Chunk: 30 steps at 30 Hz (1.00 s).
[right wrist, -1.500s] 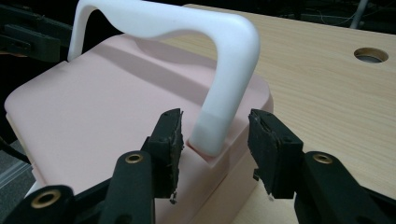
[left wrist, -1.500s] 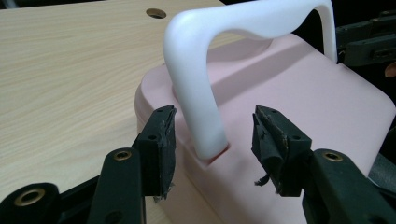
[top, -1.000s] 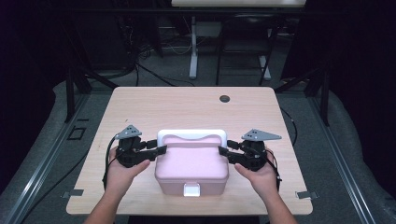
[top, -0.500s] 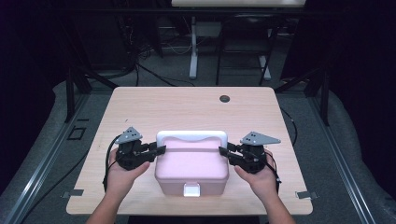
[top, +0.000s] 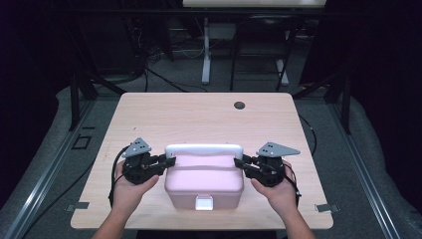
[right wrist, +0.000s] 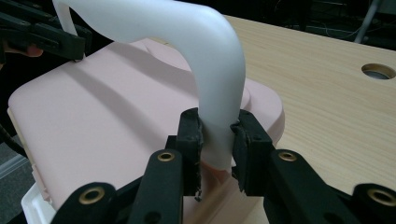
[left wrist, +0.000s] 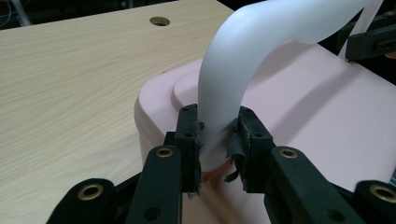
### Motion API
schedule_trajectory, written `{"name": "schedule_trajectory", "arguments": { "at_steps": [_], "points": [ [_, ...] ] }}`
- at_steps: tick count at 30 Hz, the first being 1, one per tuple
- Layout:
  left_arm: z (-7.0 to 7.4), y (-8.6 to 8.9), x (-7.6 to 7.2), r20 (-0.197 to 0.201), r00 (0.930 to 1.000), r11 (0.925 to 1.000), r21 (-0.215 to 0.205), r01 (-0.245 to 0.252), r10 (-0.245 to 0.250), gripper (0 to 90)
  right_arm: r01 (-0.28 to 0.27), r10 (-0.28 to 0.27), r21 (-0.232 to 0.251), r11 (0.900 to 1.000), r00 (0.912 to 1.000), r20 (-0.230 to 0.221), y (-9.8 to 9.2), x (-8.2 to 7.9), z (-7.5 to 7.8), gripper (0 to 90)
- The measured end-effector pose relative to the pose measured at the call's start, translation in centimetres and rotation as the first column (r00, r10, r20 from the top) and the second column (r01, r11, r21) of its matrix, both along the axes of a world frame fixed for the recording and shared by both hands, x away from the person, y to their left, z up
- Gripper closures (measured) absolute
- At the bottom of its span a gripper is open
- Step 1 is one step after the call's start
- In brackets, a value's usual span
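Observation:
A pink lidded box [top: 204,181] stands near the front edge of the wooden table [top: 199,119], and its white arched handle [top: 204,149] is upright. My left gripper [top: 169,160] has just been closing and is shut on the handle's left end [left wrist: 243,60]. Its pads [left wrist: 194,140] press both sides just above the lid [left wrist: 303,112]. My right gripper [top: 239,163] has closed likewise and is shut on the right end [right wrist: 205,56], close to the lid [right wrist: 102,121]. Each gripper view shows the other gripper far off at the handle's opposite end.
A white latch [top: 204,203] sits at the box's front, close to the table's near edge. A round cable hole [top: 239,105] lies at the back right of the table. Bare wood stretches behind the box. Desk legs and cables stand on the dark floor beyond.
Both grippers' jaws have narrowed onto the ends of the white handle. The hands and the box have stayed in place.

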<state>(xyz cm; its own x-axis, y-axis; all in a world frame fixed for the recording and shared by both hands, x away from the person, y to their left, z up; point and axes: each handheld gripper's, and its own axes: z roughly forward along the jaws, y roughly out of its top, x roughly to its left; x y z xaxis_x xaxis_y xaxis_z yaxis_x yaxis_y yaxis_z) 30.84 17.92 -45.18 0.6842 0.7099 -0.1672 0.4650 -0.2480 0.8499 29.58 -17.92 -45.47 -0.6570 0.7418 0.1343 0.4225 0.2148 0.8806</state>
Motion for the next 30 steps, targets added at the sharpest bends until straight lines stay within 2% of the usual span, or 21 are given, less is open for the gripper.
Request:
{"name": "schedule_trajectory", "arguments": {
  "at_steps": [15,30],
  "points": [
    [0.20,0.37,-0.27,-0.020,0.9997,0.9999,-0.004,0.014,-0.014,73.8,-0.017,0.017,0.007,1.000,0.9998,-0.011,0.04,-0.32,0.10,73.8],
    [0.88,0.47,-0.01,-0.005,1.0000,0.9993,-0.036,0.001,-0.001,73.6,-0.006,0.006,0.038,0.999,1.0000,-0.003,-0.04,-0.23,0.76,73.9]
  ]
}}
